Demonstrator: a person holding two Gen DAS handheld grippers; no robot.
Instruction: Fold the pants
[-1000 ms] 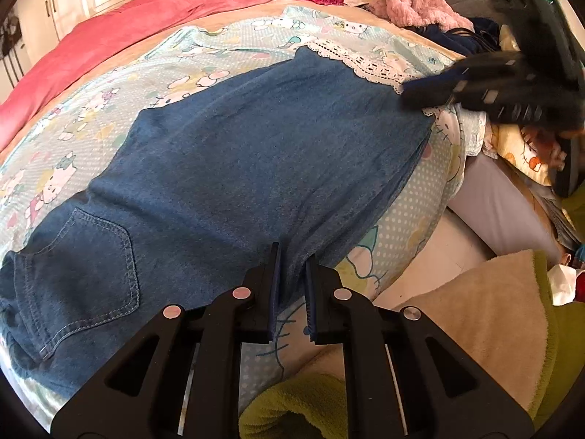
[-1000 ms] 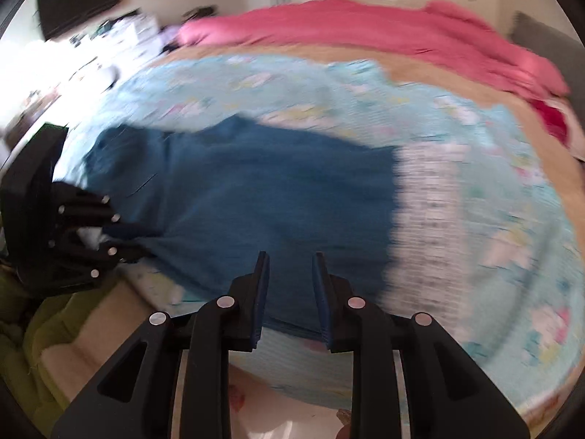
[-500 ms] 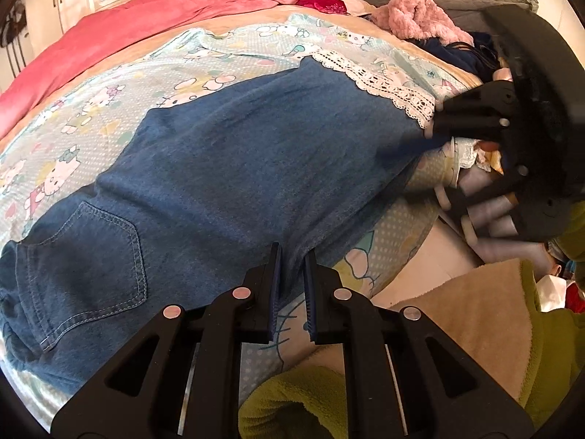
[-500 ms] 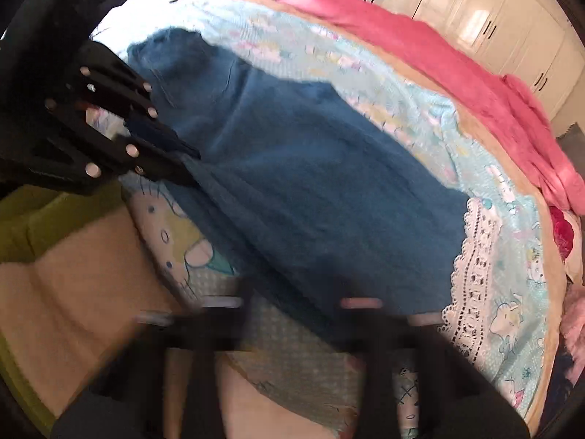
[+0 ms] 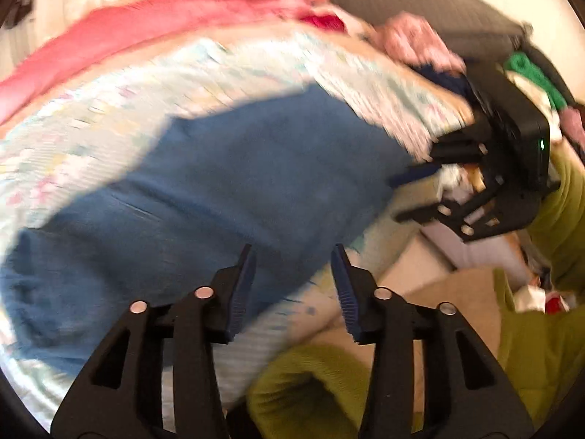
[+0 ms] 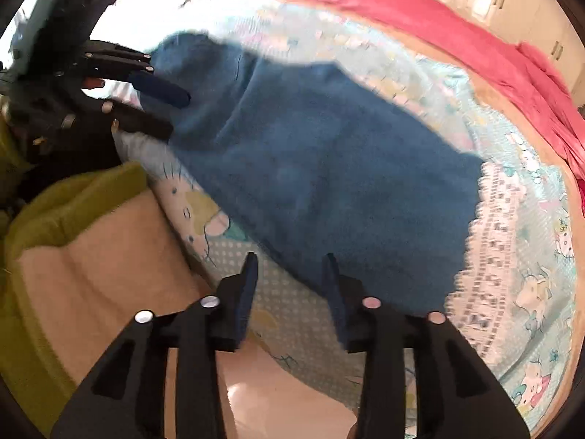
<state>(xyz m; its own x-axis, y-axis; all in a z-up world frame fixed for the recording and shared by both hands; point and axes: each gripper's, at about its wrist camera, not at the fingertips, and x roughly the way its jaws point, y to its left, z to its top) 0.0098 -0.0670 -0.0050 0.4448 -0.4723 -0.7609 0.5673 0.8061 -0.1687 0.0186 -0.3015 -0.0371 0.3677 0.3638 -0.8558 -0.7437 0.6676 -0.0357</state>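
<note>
Blue denim pants [image 5: 237,183] [image 6: 329,175] lie flat across a cartoon-print sheet [image 5: 91,124] [image 6: 530,292], with a white lace hem [image 6: 493,256] at one end. My left gripper [image 5: 292,256] hovers over the pants' near edge. Its jaws are opening and the pads press on nothing. The right wrist view shows the left gripper [image 6: 175,113] at the pants' waist end, fingers apart. My right gripper [image 6: 290,259] hangs over the near edge by the hem end, jaws opening, nothing pinched between them. From the left wrist view the right gripper [image 5: 409,197] stands spread at the far right.
A pink blanket [image 5: 146,22] [image 6: 438,25] runs along the far side of the bed. A heap of clothes [image 5: 420,40] sits by the grey headboard. A green and beige blanket [image 5: 329,384] [image 6: 73,201] lies off the near edge, with pale floor [image 6: 256,395] below.
Both grippers have gone from shut to spread. The left one has let go of the pants' near edge and drawn up and back. The right one has rolled and shifted along the edge.
</note>
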